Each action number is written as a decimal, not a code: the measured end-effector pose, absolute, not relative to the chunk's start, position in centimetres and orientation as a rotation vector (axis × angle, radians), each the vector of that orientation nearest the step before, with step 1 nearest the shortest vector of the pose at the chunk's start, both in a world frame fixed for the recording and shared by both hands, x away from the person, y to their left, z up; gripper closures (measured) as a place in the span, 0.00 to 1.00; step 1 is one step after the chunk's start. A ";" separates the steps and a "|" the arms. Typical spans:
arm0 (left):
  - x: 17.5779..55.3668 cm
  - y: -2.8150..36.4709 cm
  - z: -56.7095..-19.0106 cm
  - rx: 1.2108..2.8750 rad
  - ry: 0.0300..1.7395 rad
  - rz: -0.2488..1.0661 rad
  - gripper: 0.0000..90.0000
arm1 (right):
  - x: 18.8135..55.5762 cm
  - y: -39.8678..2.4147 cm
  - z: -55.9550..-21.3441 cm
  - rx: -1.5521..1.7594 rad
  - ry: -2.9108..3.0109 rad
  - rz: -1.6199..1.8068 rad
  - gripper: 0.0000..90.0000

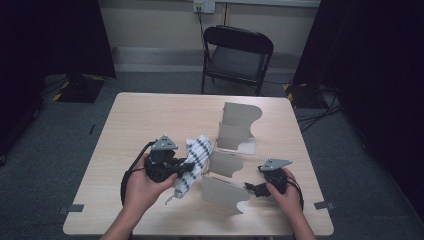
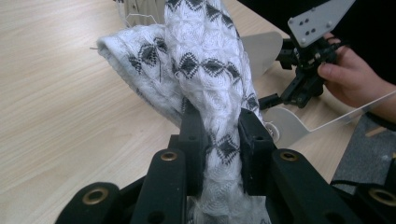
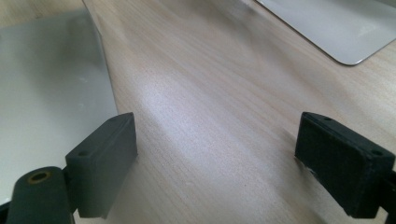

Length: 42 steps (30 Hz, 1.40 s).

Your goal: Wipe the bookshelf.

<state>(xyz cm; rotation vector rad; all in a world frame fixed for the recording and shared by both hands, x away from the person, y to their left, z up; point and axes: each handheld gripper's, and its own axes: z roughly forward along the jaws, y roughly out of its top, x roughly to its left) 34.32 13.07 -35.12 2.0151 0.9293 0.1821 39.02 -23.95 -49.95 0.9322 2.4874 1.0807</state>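
Note:
A white knitted cloth (image 1: 196,156) with black diamond patterns lies bunched near the table's middle. My left gripper (image 1: 186,168) is shut on it. In the left gripper view the cloth (image 2: 205,60) rises from between the two black jaws of the left gripper (image 2: 219,128), which pinch a fold of it. My right gripper (image 1: 251,190) rests low at the right, beside a grey metal plate (image 1: 222,194). In the right gripper view the right gripper (image 3: 217,149) stands wide open over bare wood, with that plate (image 3: 46,93) by its left jaw.
Several more grey bent plates (image 1: 235,135) stand behind, toward the table's right half. The other hand and its gripper (image 2: 306,70) show far off in the left gripper view. A black folding chair (image 1: 237,55) stands beyond the light wooden table (image 1: 150,115).

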 end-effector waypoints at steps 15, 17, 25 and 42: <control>35.1 10.8 -39.9 2.112 0.974 0.125 0.83 | 39.0 -24.0 -50.0 0.930 2.488 1.082 0.13; 35.2 10.7 -40.8 2.121 0.985 0.111 0.83 | 39.0 -23.9 -50.0 0.930 2.488 1.082 0.13; 35.7 10.6 -44.6 2.146 1.022 0.073 0.83 | 39.0 -23.9 -50.0 0.930 2.489 1.082 0.13; 35.8 11.0 -46.7 2.170 1.055 0.070 0.83 | 39.1 -23.9 -49.9 0.930 2.490 1.082 0.13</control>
